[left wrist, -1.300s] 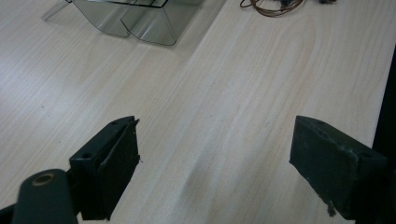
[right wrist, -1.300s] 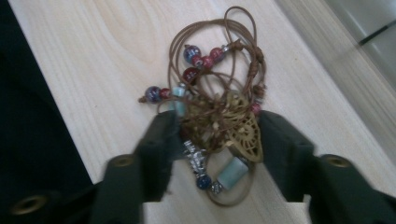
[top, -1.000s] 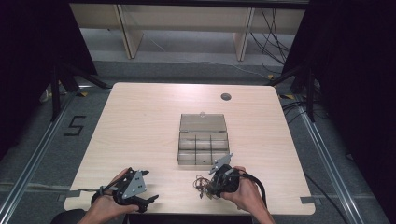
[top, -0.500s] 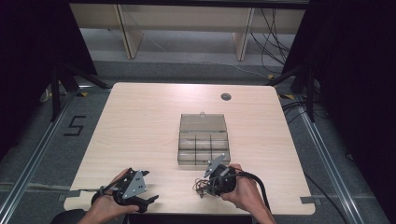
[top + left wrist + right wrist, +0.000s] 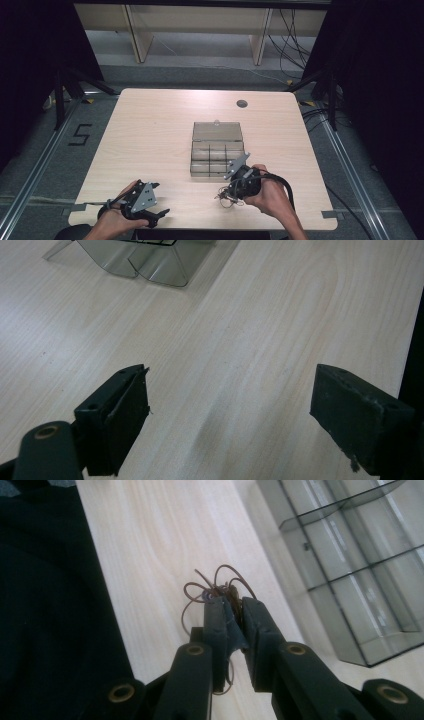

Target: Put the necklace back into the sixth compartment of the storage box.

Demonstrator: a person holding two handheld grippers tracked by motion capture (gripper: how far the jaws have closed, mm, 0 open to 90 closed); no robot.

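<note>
R tongs (image 5: pixel 232 611) clenched on a tangle of thin brown wire (image 5: pixel 215 587), held just above counter (image 5: pixel 150 135) near front edge. Clear divided box (image 5: pixel 217 150), lid open, just beyond R tongs. L tongs (image 5: pixel 230 415) released, jaws wide apart, w/ bare counter between.

Stood mid-table as the one obstacle, a clear compartment box (image 5: pixel 217 152) with its lid open, just beyond the right gripper (image 5: pixel 231 196) and its wire tangle (image 5: pixel 226 196), leaving bare table (image 5: pixel 150 130) for passage to the left, right and far side.
</note>
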